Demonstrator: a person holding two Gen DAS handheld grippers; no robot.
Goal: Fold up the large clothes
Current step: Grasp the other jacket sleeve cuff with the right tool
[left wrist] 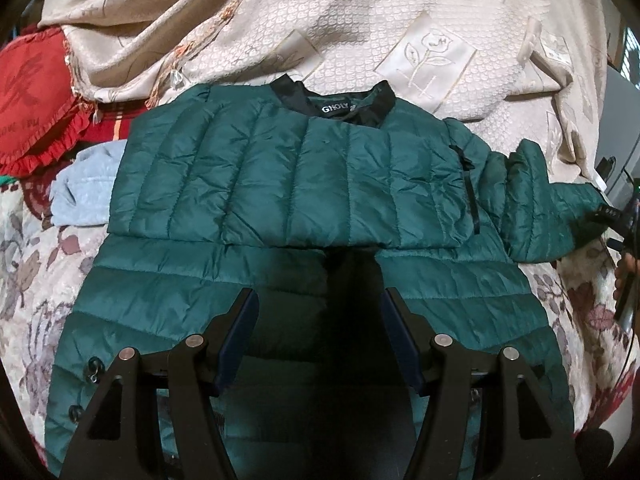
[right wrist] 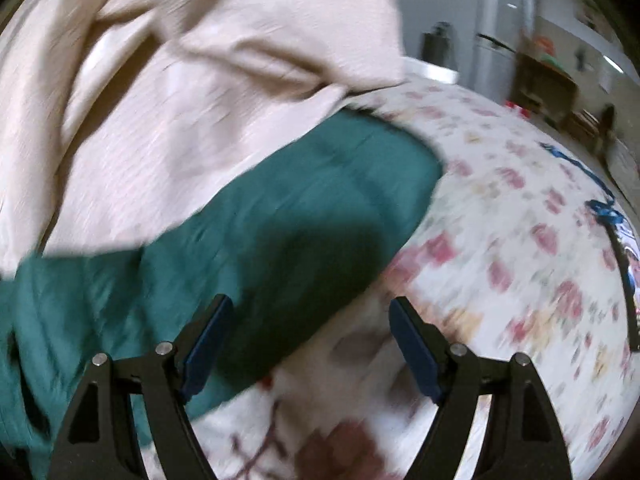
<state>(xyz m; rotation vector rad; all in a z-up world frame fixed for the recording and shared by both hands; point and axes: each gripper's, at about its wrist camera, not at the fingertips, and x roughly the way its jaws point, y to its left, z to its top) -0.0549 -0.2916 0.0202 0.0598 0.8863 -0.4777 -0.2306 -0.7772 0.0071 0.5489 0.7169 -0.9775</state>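
Green jacket (left wrist: 288, 184) spread flat on the floral bedspread (left wrist: 36, 280), collar at the far side.

Left gripper (left wrist: 318, 300) hangs over its near hem, jaws apart, empty; right gripper (right wrist: 310, 308) gapes, empty, by the outstretched sleeve (right wrist: 280, 216); cream blanket (left wrist: 320, 20) beyond.

Bare floral bedspread (right wrist: 500, 240) lies open right of the green puffer jacket (left wrist: 280, 176), while a bunched beige blanket (left wrist: 280, 20) and red cushion (left wrist: 36, 96) crowd behind and left.
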